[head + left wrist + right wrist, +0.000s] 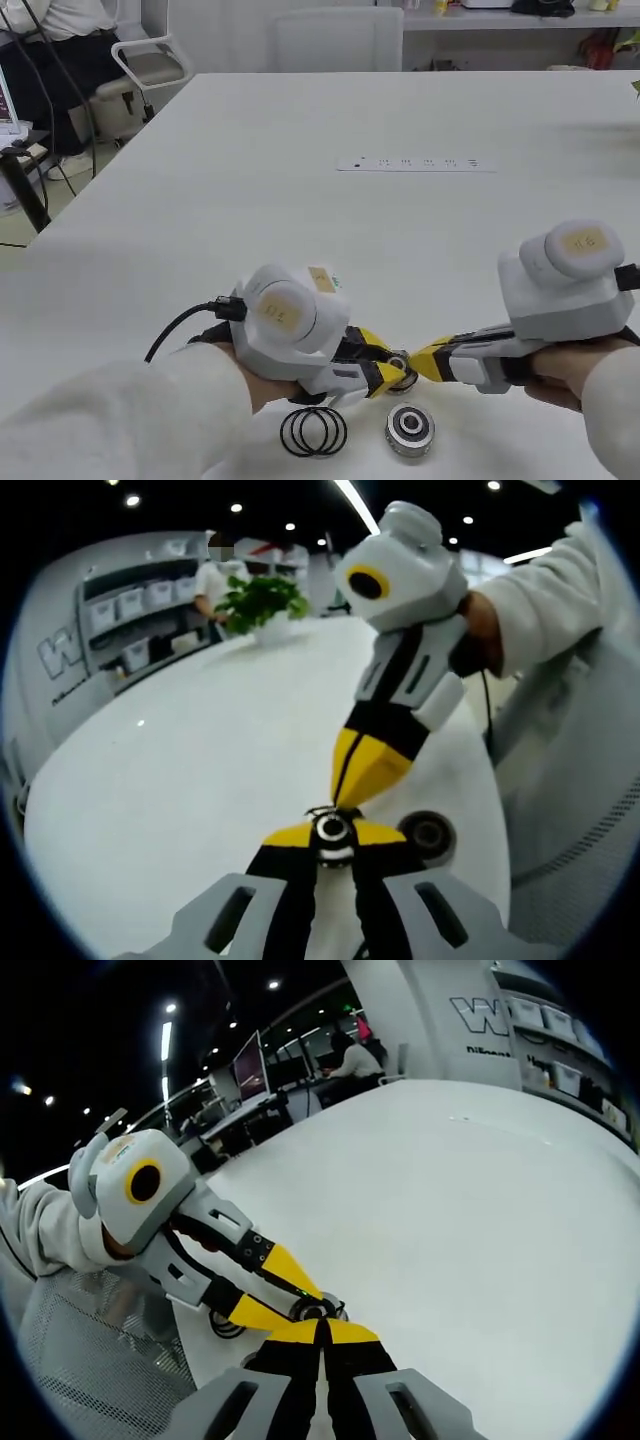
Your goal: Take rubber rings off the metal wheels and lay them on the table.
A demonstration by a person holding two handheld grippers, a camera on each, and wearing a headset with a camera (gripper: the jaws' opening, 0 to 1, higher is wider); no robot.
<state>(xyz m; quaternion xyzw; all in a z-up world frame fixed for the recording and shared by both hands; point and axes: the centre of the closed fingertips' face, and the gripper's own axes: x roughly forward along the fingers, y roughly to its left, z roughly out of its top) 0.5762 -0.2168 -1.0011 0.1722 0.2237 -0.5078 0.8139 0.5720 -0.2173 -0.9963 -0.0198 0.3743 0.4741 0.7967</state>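
A small metal wheel (401,362) hangs just above the white table (300,220), with my left gripper (390,371) shut on it. In the left gripper view the wheel (332,830) sits between the yellow jaws of the left gripper (332,840). My right gripper (416,361) meets it from the right, its jaws shut on a thin black rubber ring at the wheel's rim (322,809). The right gripper (322,1328) touches the held wheel (318,1310). A pile of loose black rings (313,431) and a second wheel (410,428) lie near the front edge.
A white power strip (415,163) lies flat at mid-table. A chair (150,65) stands off the far left corner. A potted plant (262,598) stands further along the table. The second wheel (430,835) lies just under the grippers.
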